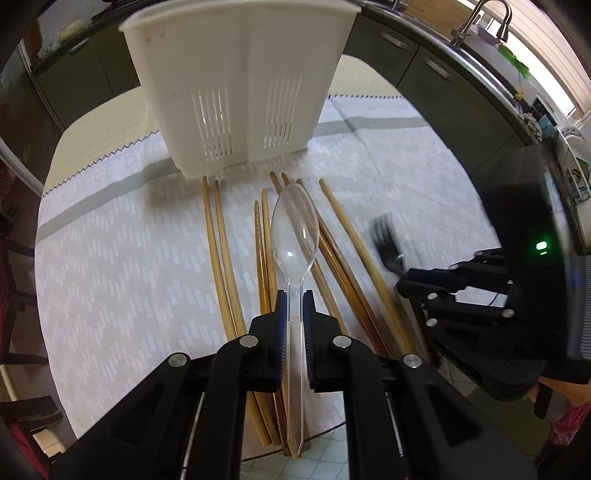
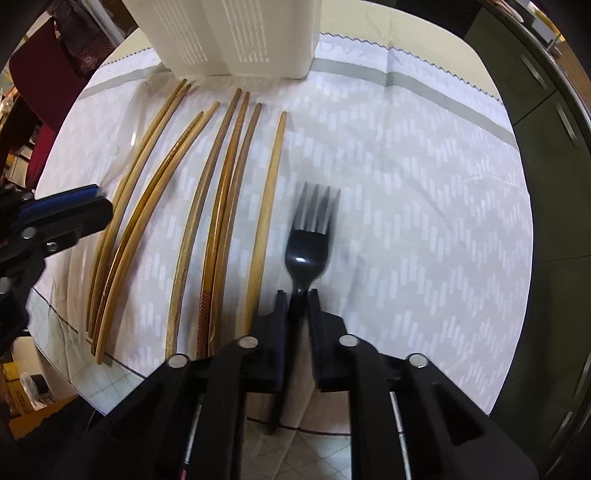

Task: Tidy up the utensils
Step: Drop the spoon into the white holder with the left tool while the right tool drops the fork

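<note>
**A:** Clear plastic spoon (image 1: 295,236), held by its handle in the left claw (image 1: 294,295). Pads pressed in on both sides of the stem, bowl pointing away from the camera and lifted off the cloth. Handle end runs back under the claw body.

**B:** And the right claw (image 2: 297,293)?

**A:** Pinched on the neck of a black plastic fork (image 2: 311,236). Tines point forward, a little blurred. Whether the fork is touching the cloth I cannot tell. From the left wrist view the same claw sits at the right of the frame with the fork head sticking out past its tips.

**B:** What else is on the worktop (image 2: 476,85)?

**A:** A white patterned cloth (image 2: 424,206) with a grey stripe near its far edge covers most of it. Wooden chopsticks (image 2: 229,184) lie on the cloth in a loose fan, eight by my count in the right wrist view, thin ends toward the far side. Two or three are darker and glossier than the rest. The fork is just right of the outermost stick.

**B:** Holder?

**A:** White plastic utensil caddy (image 1: 240,88), slotted near the base, upright at the far edge of the cloth. The chopstick tips stop just short of it. Its inside is out of view from both cameras.

**B:** Background?

**A:** Dark cabinets (image 1: 436,70) and a faucet (image 1: 487,18) by a window.
</note>
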{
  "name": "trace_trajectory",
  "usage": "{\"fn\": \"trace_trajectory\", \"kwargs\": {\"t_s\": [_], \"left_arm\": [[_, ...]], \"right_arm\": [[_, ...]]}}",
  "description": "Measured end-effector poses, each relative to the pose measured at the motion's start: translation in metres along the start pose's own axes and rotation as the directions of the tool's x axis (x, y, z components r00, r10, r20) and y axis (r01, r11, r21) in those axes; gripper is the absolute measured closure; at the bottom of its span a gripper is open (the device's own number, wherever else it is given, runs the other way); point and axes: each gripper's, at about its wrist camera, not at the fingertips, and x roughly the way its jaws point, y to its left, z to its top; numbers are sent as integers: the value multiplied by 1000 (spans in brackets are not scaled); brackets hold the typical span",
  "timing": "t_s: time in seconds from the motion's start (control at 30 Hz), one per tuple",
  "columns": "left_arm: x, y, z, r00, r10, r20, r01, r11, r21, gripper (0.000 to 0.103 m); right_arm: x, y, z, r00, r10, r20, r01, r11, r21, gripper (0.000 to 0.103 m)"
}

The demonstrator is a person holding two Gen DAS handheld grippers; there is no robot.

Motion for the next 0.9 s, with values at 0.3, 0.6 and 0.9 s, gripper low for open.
{"fn": "trace_trajectory", "kwargs": {"t_s": [0.3,0.6,0.9], "left_arm": [[-80,1,13,983,-43,179,42,999,10,94],[-183,16,83,787,-69,612,80,997,11,94],[-163,23,128,588,36,808,-32,999,-22,94]], "right_arm": [[-46,-15,-13,974,96,206,-101,995,15,93],[-141,-46,-14,841,159,517,-198,980,22,93],[-173,-53,-5,775,193,602,-252,968,14,93]]}}
